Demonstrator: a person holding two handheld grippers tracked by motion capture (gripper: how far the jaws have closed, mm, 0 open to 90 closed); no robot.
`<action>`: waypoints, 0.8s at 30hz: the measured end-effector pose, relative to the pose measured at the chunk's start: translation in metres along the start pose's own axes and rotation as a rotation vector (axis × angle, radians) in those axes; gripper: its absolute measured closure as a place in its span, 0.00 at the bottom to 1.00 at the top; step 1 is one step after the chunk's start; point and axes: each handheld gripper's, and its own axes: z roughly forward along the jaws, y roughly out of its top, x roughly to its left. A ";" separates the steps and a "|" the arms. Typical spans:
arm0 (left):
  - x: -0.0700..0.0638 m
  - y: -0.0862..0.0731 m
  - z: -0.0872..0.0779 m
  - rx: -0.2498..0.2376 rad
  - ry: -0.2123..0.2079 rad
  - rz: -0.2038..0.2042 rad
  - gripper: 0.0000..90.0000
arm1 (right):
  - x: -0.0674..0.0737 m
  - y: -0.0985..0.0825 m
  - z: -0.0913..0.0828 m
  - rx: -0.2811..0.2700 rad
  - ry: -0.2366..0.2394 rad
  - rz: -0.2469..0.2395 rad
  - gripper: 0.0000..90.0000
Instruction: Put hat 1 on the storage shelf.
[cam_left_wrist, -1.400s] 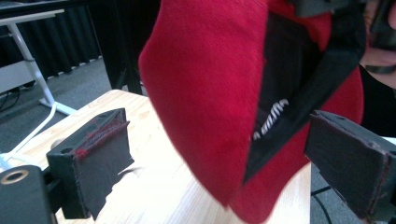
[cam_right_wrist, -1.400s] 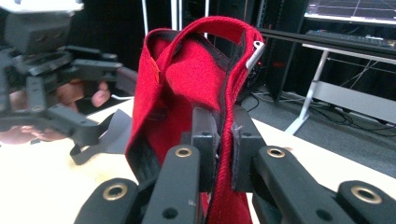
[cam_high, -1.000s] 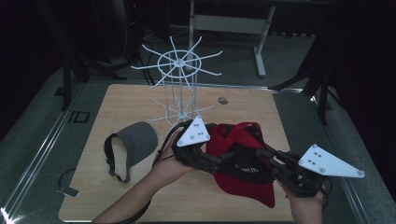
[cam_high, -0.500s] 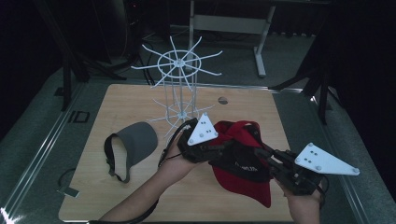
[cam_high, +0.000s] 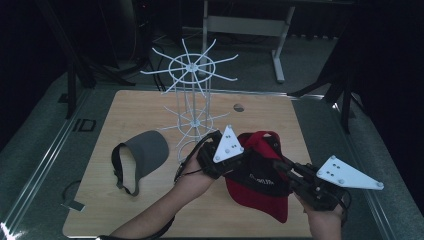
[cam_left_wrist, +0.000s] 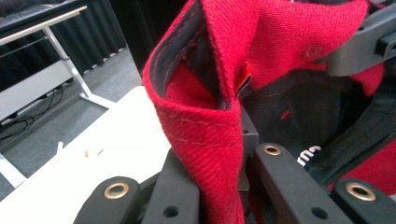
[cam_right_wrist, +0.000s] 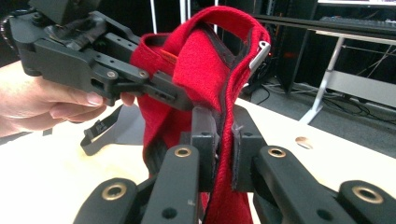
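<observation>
A red cap (cam_high: 260, 192) with white lettering is held over the front right of the wooden table (cam_high: 140, 112) by both grippers. My left gripper (cam_high: 248, 156) is shut on a fold of the cap's red back edge (cam_left_wrist: 205, 126), close in the left gripper view, jaws (cam_left_wrist: 224, 182) pinching the cloth. My right gripper (cam_high: 278, 167) comes from the lower right and is shut on the strap edge (cam_right_wrist: 201, 65) beside a silver buckle (cam_right_wrist: 259, 53). In the right gripper view its jaws (cam_right_wrist: 224, 154) clamp the fabric, with the left gripper (cam_right_wrist: 173, 95) just beyond.
A white wire hat rack (cam_high: 192, 100) stands at the table's middle, just behind the left hand. A grey visor (cam_high: 142, 152) with a dark strap lies to the left. A small round hole (cam_high: 239, 107) marks the tabletop far right. Desk legs (cam_high: 277, 45) stand beyond.
My left gripper has slid a little to the right, deeper onto the cap's back edge. The cap's rear has bunched up between the two grippers. The right gripper has barely moved.
</observation>
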 end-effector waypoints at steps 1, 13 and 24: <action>0.000 0.001 0.000 -0.002 0.001 -0.003 0.95 | -0.001 -0.001 -0.001 -0.003 -0.001 0.008 0.91; 0.000 0.007 -0.005 -0.035 0.017 -0.018 0.96 | -0.007 -0.009 -0.005 0.018 0.007 0.039 0.77; 0.001 0.017 -0.012 -0.085 -0.002 -0.028 0.96 | -0.005 -0.003 -0.014 -0.005 0.111 0.018 0.43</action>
